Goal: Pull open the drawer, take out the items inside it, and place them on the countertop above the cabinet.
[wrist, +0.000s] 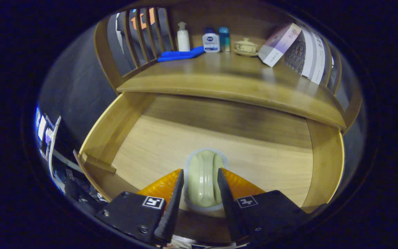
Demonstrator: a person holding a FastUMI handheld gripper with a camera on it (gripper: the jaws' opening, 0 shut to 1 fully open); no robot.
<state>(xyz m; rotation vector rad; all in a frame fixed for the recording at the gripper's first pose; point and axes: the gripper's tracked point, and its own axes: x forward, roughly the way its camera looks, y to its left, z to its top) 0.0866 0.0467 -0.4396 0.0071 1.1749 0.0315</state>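
Observation:
The wooden drawer (130, 117) stands pulled open below the countertop (233, 76). A pale green, rounded item in clear wrapping (203, 176) sits upright between my fingers, over the drawer's floor near its front. My gripper (200, 180) is shut on this item, one finger pressed against each side. I cannot tell whether the item rests on the drawer floor or is lifted a little. No other item shows on the drawer floor.
On the countertop, along the back, stand a white pump bottle (183, 36), a blue folded cloth (180, 54), a white-and-blue bottle (211, 40), a teal bottle (224, 39), a lidded ceramic cup (246, 46) and leaning booklets (299, 48). Wooden slatted rails (140, 38) border the sides.

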